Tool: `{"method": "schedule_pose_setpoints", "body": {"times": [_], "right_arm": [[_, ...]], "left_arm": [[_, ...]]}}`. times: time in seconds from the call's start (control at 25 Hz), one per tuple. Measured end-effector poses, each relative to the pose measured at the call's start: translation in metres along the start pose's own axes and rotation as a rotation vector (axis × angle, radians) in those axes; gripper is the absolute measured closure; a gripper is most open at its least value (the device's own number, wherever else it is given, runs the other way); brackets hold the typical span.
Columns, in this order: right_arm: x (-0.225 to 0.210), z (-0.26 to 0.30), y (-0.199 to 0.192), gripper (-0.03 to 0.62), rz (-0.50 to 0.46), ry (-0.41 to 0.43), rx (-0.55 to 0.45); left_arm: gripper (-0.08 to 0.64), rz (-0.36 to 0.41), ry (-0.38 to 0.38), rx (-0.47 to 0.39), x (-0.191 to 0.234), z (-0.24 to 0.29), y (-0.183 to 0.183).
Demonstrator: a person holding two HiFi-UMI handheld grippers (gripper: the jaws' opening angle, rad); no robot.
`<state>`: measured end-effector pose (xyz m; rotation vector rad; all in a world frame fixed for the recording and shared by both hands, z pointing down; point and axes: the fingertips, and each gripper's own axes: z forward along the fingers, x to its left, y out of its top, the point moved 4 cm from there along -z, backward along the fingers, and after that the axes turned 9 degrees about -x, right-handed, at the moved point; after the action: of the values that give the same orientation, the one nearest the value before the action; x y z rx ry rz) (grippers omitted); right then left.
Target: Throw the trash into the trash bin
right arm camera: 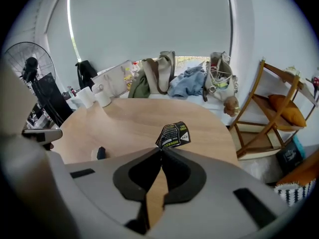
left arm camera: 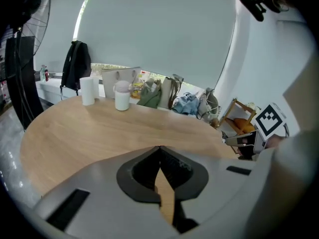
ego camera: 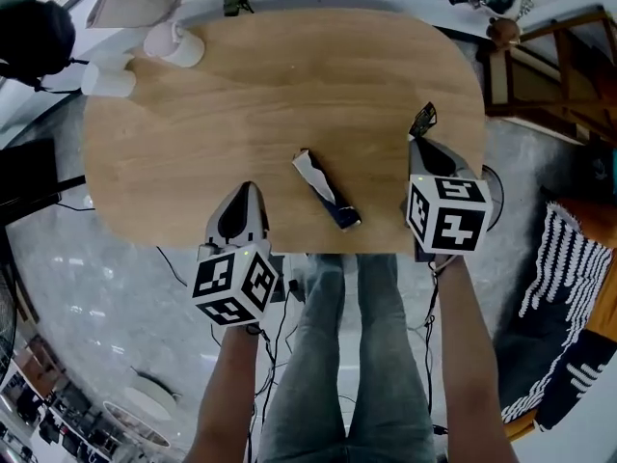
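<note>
A small black printed wrapper (ego camera: 422,120) (right arm camera: 173,134) sticks out of the tips of my right gripper (ego camera: 416,139) (right arm camera: 160,148), which is shut on it above the right part of the wooden table (ego camera: 270,104). A second piece of trash, a crumpled dark blue and white wrapper (ego camera: 326,190), lies on the table near the front edge, between the two grippers. Left of that wrapper, my left gripper (ego camera: 248,187) (left arm camera: 159,147) hovers over the front edge with its jaws shut and nothing between them.
Two white cups (ego camera: 175,44) (ego camera: 108,80) stand at the table's far left corner. Bags and clothes (right arm camera: 164,76) lie beyond the far edge. A wooden shelf (ego camera: 540,75) stands to the right, a fan (right arm camera: 30,63) to the left. The person's legs (ego camera: 347,355) are at the front edge.
</note>
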<state>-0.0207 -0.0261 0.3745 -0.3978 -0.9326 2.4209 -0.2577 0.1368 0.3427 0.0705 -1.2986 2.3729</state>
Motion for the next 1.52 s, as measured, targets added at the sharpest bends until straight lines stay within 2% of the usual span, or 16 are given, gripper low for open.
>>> {"method": "schedule_pose_setpoints", "body": {"times": [0.4,0.92,1.2,1.52], "right_arm": [[-0.08,-0.04,-0.036,0.58,0.12,-0.112,0.003],[-0.166,-0.096,-0.102,0.58,0.277,-0.251,0.029],[-0.202,-0.111,-0.137,0.58,0.354,-0.287,0.049],[-0.223,-0.095,-0.191,0.58,0.406,-0.28,0.107]], "left_arm": [[0.541,0.098,-0.151,0.051,-0.084,0.028,-0.008],[0.541,0.184,-0.321,0.135,-0.191,0.05,-0.043],[0.541,0.243,-0.386,0.175,-0.243,0.067,-0.059],[0.541,0.302,-0.427,0.225,-0.286,0.09,-0.09]]}}
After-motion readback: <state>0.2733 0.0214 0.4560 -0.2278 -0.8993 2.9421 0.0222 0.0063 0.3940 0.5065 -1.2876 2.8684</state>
